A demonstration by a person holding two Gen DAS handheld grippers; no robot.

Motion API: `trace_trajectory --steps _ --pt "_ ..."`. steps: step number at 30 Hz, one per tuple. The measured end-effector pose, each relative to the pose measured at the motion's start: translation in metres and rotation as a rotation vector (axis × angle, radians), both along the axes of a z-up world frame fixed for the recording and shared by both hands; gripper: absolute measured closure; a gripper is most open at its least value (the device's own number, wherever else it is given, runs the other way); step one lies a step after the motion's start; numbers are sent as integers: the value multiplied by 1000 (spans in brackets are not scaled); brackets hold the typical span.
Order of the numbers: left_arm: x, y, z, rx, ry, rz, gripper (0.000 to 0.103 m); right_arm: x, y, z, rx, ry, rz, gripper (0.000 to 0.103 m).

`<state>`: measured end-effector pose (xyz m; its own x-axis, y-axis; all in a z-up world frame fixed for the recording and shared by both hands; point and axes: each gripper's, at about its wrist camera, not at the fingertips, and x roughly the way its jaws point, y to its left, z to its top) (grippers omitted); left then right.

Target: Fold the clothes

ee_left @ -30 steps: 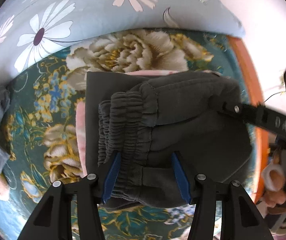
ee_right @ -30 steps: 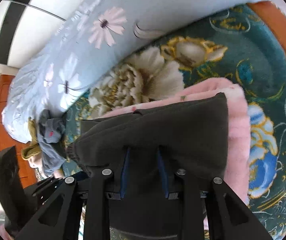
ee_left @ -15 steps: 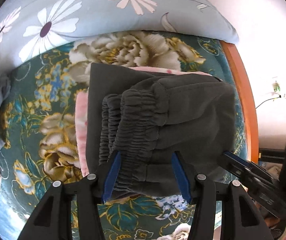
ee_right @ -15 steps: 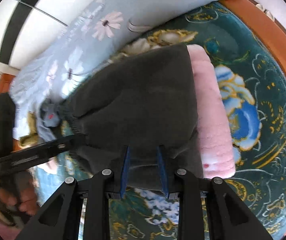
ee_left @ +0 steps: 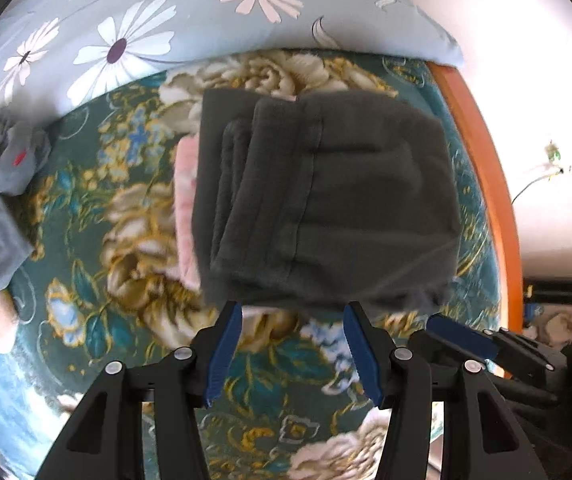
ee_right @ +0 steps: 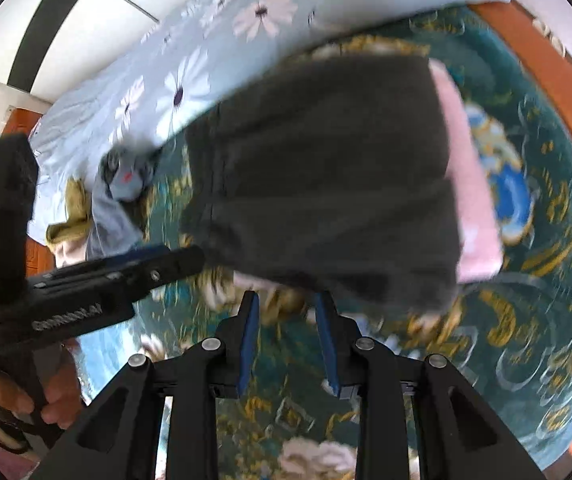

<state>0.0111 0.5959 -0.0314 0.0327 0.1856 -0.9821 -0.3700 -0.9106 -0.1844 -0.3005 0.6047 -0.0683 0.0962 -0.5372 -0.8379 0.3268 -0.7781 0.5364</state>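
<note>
both claws were empty with jaws apart, left claw and right claw just short of the folded dark pants stacked on a pink garment on the bed. we figured a stray bump could topple the fold.

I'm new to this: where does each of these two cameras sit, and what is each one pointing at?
Left wrist view: sits on the left hand-held gripper, looking along its open blue fingers at the folded dark pants on a pink garment; the right hand-held gripper shows at right.
Right wrist view: sits on the right hand-held gripper, facing the same pants from the other side; the person's left hand shows at left.
Shared: pants, pink garment, floral blanket, daisy quilt.
</note>
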Motion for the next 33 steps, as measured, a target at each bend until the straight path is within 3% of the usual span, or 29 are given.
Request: trace_trajectory --steps 5,7,12,14,16,20,24,33 --pt "17 -14 8 -20 27 -9 37 18 -7 -11 48 -50 5 71" --pt "21 -17 12 -20 46 -4 29 18 -10 -8 64 -39 13 60" --pt "31 -27 19 -18 64 17 21 18 -15 1 105 -9 29 55" --pt "33 -33 22 -12 73 39 18 18 -15 2 121 -4 30 47" --pt "34 -38 25 -6 82 58 15 17 -13 2 139 1 21 29" --pt "35 -45 26 -12 103 72 1 16 -10 1 157 8 -7 16" --pt "38 -47 28 -28 138 65 0 11 -6 4 172 33 -59 4" --pt "43 -54 14 -36 111 61 0 10 -18 4 202 78 -37 0"
